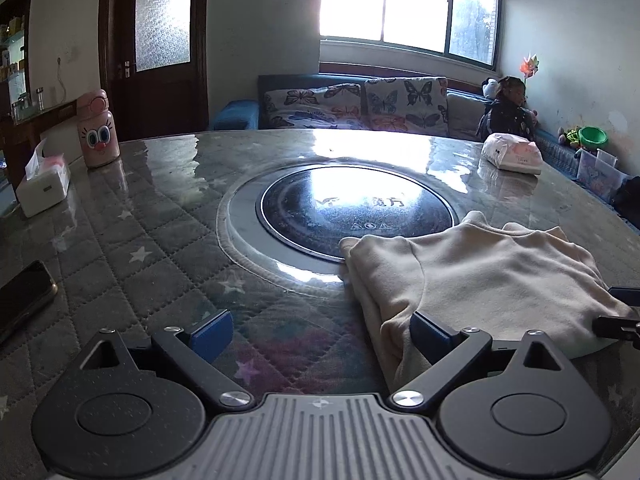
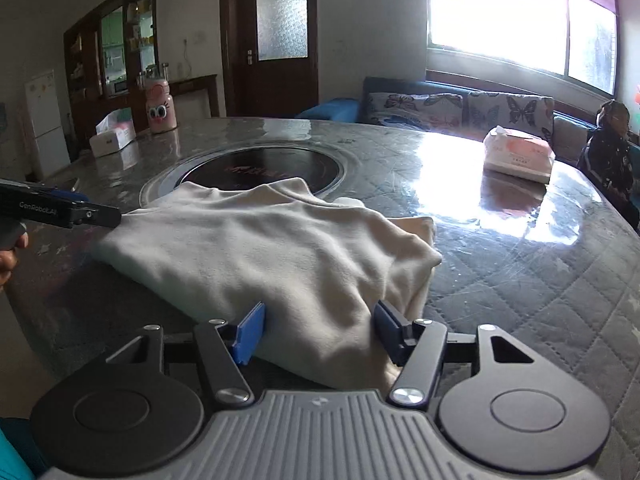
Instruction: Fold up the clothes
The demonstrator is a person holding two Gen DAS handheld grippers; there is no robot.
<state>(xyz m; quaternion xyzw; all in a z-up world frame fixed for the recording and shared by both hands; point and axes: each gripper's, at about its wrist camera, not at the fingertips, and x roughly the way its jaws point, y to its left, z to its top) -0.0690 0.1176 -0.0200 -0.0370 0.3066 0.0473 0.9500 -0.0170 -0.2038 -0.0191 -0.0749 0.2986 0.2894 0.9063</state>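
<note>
— While we look along the left wrist view, how do the jaws stand?

— The left gripper (image 1: 322, 334) is spread wide with nothing between its blue pads. One pad hangs over bare quilted table cover (image 1: 160, 240); the other rests at the near left edge of the folded cream garment (image 1: 480, 268), but nothing is pinched.

— And the garment itself?

— It lies to the right of that gripper, its far corner overlapping the rim of the round black hotplate (image 1: 356, 204) set in the table's middle. At the right edge the tip of the right gripper (image 1: 618, 312) touches the cloth.

— Anything else close by?

— A dark phone (image 1: 24, 300) at the left edge, a tissue box (image 1: 44, 184) and a pink bottle (image 1: 98, 132) farther back, a wipes pack (image 1: 512, 154) on the far right. None blocks the cloth.

— Now the right wrist view?

— The right gripper (image 2: 320, 330) is about half spread, a bulge of the garment (image 2: 260, 248) between its pads. The left pad touches the cloth; whether both press I cannot tell.

— And around it?

— The left gripper (image 2: 96, 216) reaches in from the left to the garment's far left edge, a hand (image 2: 10, 252) behind it. The hotplate (image 2: 260, 170) lies beyond the cloth, the wipes pack (image 2: 518, 154) well to the right.
</note>
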